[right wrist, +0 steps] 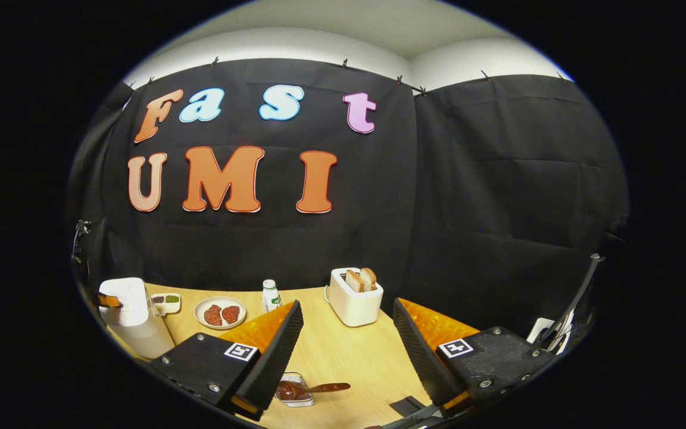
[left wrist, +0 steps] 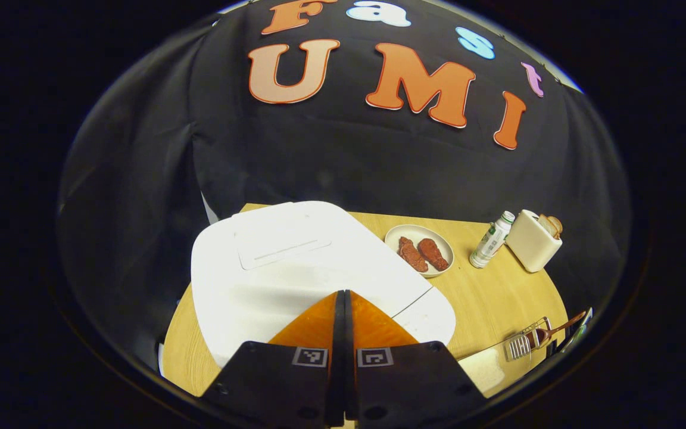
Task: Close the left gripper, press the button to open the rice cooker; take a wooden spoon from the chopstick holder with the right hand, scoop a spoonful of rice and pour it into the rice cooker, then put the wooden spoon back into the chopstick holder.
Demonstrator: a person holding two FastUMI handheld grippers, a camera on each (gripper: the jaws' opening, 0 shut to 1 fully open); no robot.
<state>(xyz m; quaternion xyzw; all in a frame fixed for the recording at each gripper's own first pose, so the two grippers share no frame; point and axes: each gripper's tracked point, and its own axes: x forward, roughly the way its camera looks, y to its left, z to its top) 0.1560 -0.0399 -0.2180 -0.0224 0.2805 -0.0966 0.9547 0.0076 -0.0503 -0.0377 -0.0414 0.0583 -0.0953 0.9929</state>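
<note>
In the left gripper view we see the white rice cooker [left wrist: 295,268] at the bench's [left wrist: 498,292] left, lid down, smooth and glossy. The left gripper [left wrist: 343,298] hovers over its front, jaws pressed together on nothing. Rightward sit a plate of meat [left wrist: 419,250], a bottle [left wrist: 492,239] and a toaster [left wrist: 532,240]. In the right gripper view the right gripper [right wrist: 346,333] has jaws wide apart and empty, above the wooden spoon [right wrist: 313,389] in the chopstick holder [right wrist: 295,390].
</note>
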